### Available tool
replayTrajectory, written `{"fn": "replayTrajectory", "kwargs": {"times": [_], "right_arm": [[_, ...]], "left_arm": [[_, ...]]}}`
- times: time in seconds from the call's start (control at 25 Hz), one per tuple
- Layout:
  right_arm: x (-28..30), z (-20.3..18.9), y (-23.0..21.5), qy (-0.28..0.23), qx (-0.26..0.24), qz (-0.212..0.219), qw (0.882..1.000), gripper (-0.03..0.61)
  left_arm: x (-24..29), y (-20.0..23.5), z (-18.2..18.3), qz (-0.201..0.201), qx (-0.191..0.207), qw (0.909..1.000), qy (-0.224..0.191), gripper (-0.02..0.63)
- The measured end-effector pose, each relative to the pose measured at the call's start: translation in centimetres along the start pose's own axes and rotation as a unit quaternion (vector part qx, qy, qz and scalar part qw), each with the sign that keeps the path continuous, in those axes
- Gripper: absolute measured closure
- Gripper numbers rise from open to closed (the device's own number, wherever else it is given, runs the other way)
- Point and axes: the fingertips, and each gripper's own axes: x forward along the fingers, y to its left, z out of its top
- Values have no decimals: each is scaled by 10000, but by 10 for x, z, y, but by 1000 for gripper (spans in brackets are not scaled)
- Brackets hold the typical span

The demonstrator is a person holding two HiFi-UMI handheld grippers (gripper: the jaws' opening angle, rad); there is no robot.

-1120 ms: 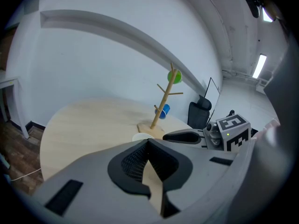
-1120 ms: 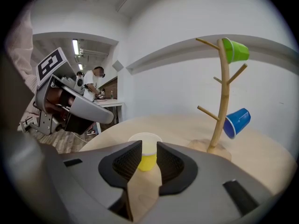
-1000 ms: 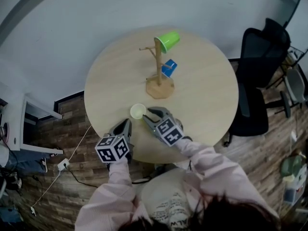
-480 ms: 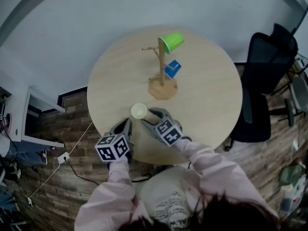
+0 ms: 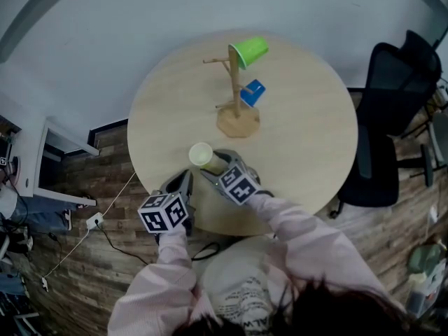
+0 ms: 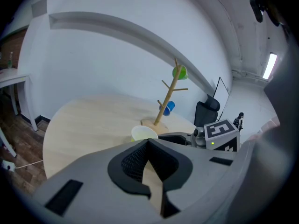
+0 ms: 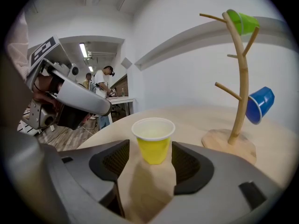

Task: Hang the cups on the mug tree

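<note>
Yellow disposable cup (image 7: 153, 146) upright on table (image 5: 301, 152), near mug tree (image 7: 240, 78) base. R gripper (image 7: 149, 164) jaws just opening, straddling cup, pads clear. L gripper (image 6: 148, 146) closed, empty. Cup prob light, crushable; pinch sidewall gently.

We see a yellow cup (image 5: 201, 154) standing upright, mouth up and empty, close to the near edge of the round table (image 5: 301, 138), a little left of its middle. The wooden mug tree (image 5: 234, 82) stands upright on its round base, beyond the table's centre towards the far edge. A green cup (image 5: 248, 50) hangs tilted on a peg at its top, bottom pointing away from the trunk. A blue cup (image 5: 252, 93) hangs lower on the same side, likewise tilted.
</note>
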Motion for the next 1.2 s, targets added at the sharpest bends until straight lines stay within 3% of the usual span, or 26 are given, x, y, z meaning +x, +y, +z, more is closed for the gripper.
{"fn": "replayTrajectory", "kwargs": {"times": [0.6, 1.2], "right_arm": [[28, 2, 1, -14, 39, 87, 10000, 224], [43, 3, -6, 69, 288, 36, 9996, 243]], "left_arm": [[1, 9, -16, 125, -167, 9997, 121, 611], [0, 21, -19, 184, -218, 9993, 260, 611]]}}
